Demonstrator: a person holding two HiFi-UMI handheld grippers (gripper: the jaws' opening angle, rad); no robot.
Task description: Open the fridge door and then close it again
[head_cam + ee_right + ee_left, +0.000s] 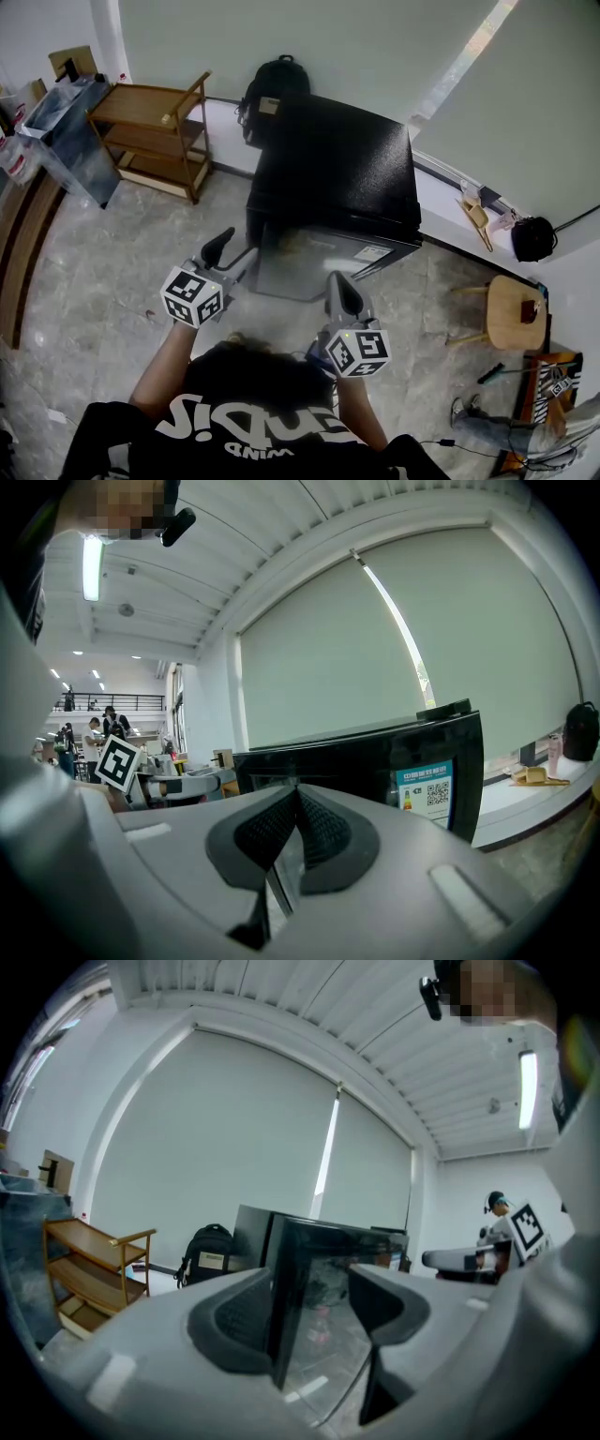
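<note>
A small black fridge [330,169] stands against the window ledge, its glossy door [298,268] swung a little away from the body on the left side. My left gripper [228,260] is open at that free edge. In the left gripper view the door's edge [279,1309] stands between the left gripper's [305,1314] spread jaws, and the pads do not press on it. My right gripper [343,294] is shut in front of the door's right part. In the right gripper view its pads [319,829] meet with nothing seen between them, and the fridge [375,759] lies just beyond.
A wooden shelf cart [155,136] stands to the left and a black backpack [274,86] leans behind the fridge. At the right are a wooden stool [512,314], a black bag [532,239] on the ledge, and a person's leg [487,433]. Marble floor [103,281] surrounds me.
</note>
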